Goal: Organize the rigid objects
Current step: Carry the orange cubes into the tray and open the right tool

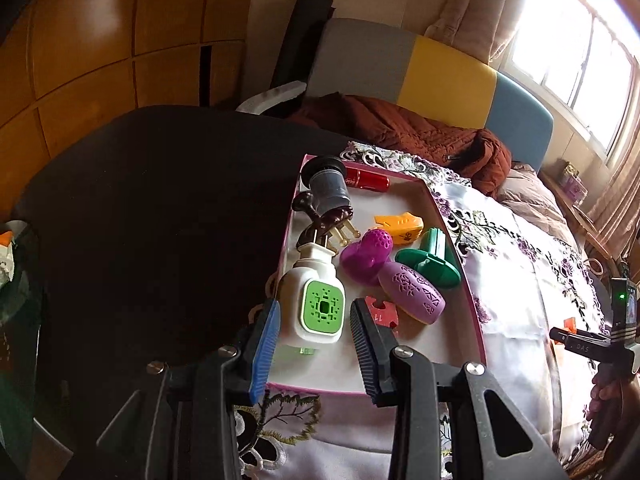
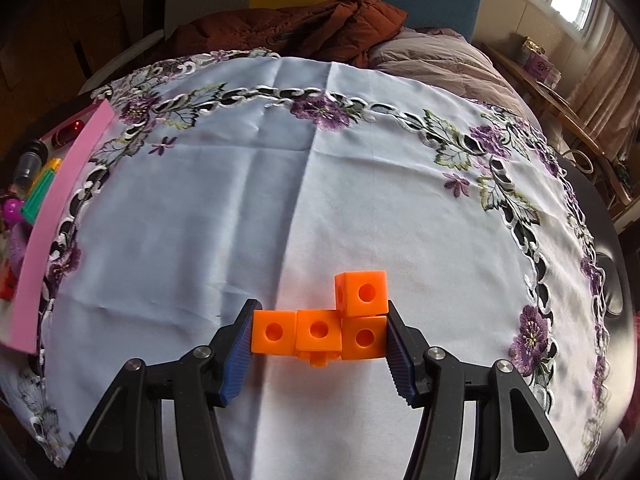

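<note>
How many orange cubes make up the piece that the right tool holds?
4. Three cubes form a row between the pads of the right tool; one cube sits on the row's right end. Others may be hidden behind.

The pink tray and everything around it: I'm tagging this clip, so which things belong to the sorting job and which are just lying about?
Job:
pink tray
white plug-in unit
orange cube piece, held in right claw
purple perforated shell
green spool

Lying about:
embroidered cloth
rust jacket

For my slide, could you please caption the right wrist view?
Right gripper shut on orange cubes above the embroidered cloth, pink tray at left.
</note>
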Motion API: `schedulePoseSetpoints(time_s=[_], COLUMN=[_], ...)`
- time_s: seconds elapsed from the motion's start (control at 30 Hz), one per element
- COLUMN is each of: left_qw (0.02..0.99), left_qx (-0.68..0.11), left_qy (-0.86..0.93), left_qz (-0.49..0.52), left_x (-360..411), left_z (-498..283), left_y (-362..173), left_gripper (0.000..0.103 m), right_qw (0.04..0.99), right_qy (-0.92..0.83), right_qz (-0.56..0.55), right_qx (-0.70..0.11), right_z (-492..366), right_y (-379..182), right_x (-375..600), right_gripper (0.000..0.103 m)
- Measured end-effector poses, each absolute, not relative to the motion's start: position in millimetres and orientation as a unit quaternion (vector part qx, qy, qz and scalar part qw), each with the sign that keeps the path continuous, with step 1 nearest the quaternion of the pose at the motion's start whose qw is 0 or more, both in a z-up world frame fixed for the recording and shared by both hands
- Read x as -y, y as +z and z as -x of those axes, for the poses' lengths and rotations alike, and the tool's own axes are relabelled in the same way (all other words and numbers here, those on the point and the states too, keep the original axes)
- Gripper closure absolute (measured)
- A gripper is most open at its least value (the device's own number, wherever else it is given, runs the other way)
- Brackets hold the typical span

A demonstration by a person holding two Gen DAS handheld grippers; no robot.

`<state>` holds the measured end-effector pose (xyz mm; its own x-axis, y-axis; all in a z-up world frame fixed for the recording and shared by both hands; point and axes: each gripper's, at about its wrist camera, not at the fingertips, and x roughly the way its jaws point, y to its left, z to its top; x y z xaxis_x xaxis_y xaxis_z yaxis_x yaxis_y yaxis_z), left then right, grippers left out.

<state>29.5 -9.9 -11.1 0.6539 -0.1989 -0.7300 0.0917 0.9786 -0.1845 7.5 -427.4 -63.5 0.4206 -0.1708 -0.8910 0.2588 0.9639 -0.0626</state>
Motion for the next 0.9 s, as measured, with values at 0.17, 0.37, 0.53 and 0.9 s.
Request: schedulePoseSetpoints(time_s=[0.17, 0.37, 0.53, 0.9], left_qw=[0.908, 0.908, 0.908, 0.905], left_qx=[-0.408, -0.407, -0.406, -0.415], left_qy=[-0.065, -0.057, -0.055, -0.051], left_qz=[0.074, 0.082, 0.083, 0.083], left_x=[-1, -10, -13, -16], left_z=[-29, -29, -29, -29], left_y=[-14, -15, -15, -21], left_gripper=[0.067, 0.067, 0.067, 0.067], right_qw=[0.872, 0.892, 0.859, 0.820], right_qy=[-0.052, 0.083, 0.189, 0.127], right_qz=[-0.024, 0.002, 0.036, 0.069], right_qx=[-0.485, -0.445, -0.474, -0.554], right_z=[-17, -30, -39, -89], right_y=[-32, 6, -1, -67], right_x=[373, 281, 203, 171], right_gripper=[0.044, 0.044, 0.044, 0.044])
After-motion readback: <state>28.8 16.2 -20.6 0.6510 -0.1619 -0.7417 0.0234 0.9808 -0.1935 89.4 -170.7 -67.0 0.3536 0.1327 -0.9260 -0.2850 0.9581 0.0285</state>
